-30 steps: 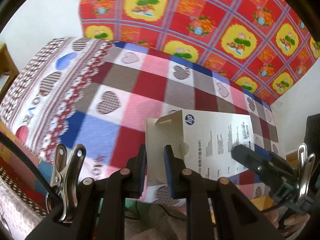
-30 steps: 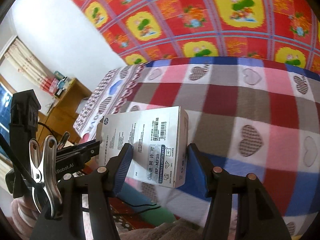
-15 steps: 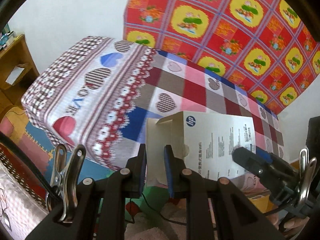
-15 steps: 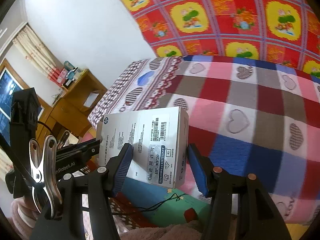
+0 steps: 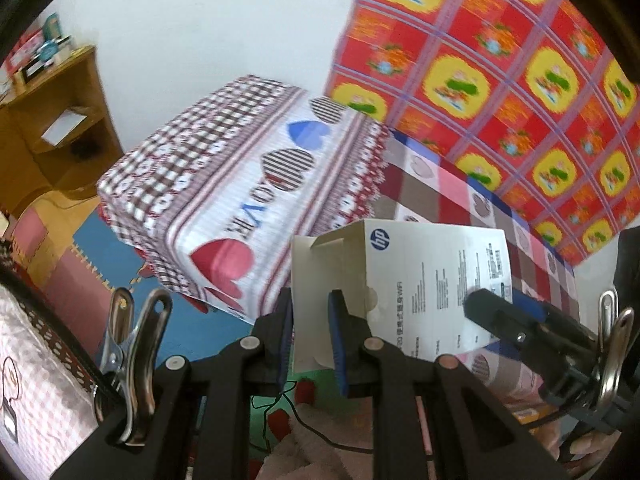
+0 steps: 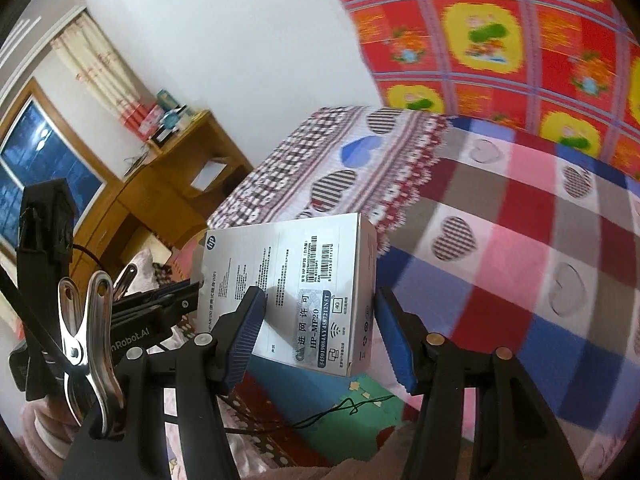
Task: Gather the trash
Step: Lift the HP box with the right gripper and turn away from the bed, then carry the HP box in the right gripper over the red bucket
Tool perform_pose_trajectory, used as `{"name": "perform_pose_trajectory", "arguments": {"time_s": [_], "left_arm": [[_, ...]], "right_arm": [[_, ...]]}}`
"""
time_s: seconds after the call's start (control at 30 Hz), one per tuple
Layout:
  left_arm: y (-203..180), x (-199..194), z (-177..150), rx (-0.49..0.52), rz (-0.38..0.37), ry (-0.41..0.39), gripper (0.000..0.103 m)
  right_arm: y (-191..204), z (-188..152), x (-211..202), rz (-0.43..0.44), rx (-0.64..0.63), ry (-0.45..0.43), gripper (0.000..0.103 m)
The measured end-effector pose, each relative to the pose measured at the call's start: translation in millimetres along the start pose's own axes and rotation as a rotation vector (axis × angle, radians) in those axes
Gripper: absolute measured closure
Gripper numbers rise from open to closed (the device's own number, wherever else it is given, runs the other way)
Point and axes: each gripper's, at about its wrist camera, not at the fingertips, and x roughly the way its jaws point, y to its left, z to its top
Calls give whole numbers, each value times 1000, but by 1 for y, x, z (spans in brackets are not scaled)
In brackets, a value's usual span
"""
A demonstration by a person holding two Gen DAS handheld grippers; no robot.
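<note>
White HP box was held in the air near the bed edge. Left gripper fingers pinched its open flap; right gripper fingers clamped the body w/ wide spread. Step: carrying trash off. Next, prob. find a bin; none in view.

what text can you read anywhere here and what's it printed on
"hp" logo: white box, near its open end.
"HP-MF20": sticker on the box.
"4G": same sticker.
"nRobot.AI": left gripper body, right wrist view, partly hidden.
"LOVE": bedspread.
Fine print and barcode digits on the box: too small.
</note>
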Motion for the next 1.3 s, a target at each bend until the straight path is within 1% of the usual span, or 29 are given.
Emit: {"name": "perform_pose_trajectory", "arguments": {"time_s": [0.43,0.63,0.77,0.87,1.07,1.3], "left_arm": [[83,6,46,-192,114,-56,87],[121,1,50,-281,168,-71,87],[146,-6,50,-325,200,-81,87],[169,-11,48,-357,212,-88,87],[217,-19,51,-366,204,-89,87],[274,-32,62,-315,183,-89,87]], "right_arm": [[54,66,85,135,-161,82,45],[83,78,115,187,-224,125,45],[110,83,135,219,-257,151,45],[132,83,149,226,-284,159,45],[174,82,173,213,-274,158,45],[224,82,198,182,-235,121,45]]}}
